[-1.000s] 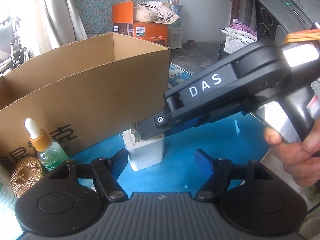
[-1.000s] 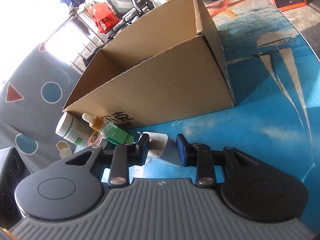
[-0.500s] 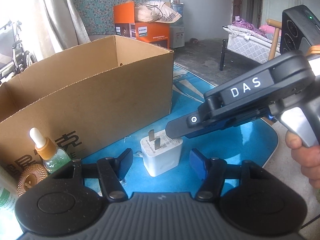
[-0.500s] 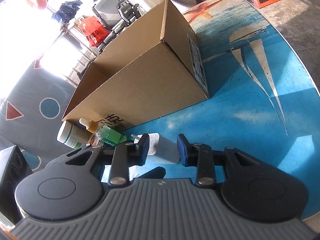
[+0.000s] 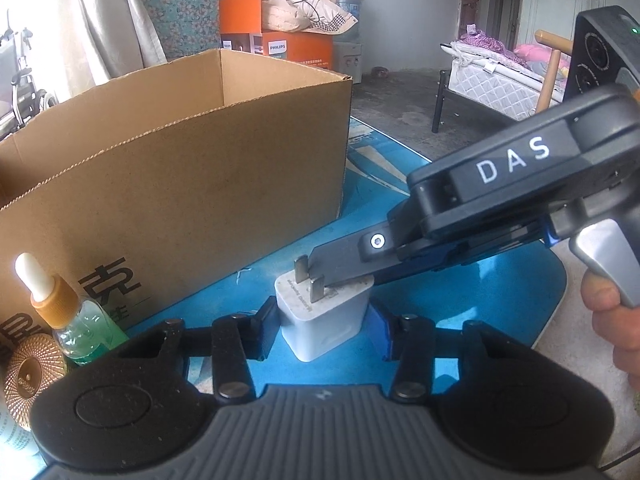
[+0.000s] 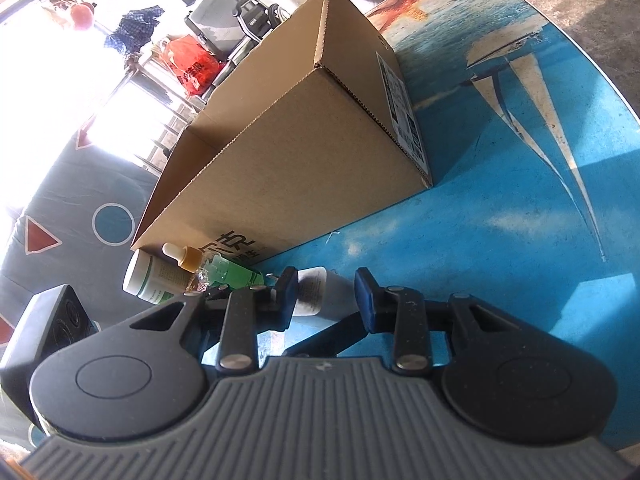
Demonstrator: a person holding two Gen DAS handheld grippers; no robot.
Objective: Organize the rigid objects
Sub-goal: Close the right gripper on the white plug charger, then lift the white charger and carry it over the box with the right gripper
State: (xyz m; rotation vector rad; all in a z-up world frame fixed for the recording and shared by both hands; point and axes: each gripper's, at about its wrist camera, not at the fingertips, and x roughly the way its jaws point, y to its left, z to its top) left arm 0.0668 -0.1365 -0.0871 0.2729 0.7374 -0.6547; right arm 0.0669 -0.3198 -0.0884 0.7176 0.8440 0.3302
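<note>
The white charger plug [image 5: 320, 320] stands on the blue table [image 5: 500, 312], prongs up, right between my left gripper [image 5: 322, 330] fingers. Those jaws are closing on it, both pads at or just off its sides. My right gripper [image 6: 326, 298], jaws only narrowly parted, rests its fingertips on the plug's top beside the prongs. Behind stands the cardboard box [image 5: 180, 200]; a dropper bottle [image 5: 68, 320] stands to the left.

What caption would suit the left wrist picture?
Left hand-held gripper closing around a white charger as the right hand-held gripper rests on top, beside a cardboard box.
</note>
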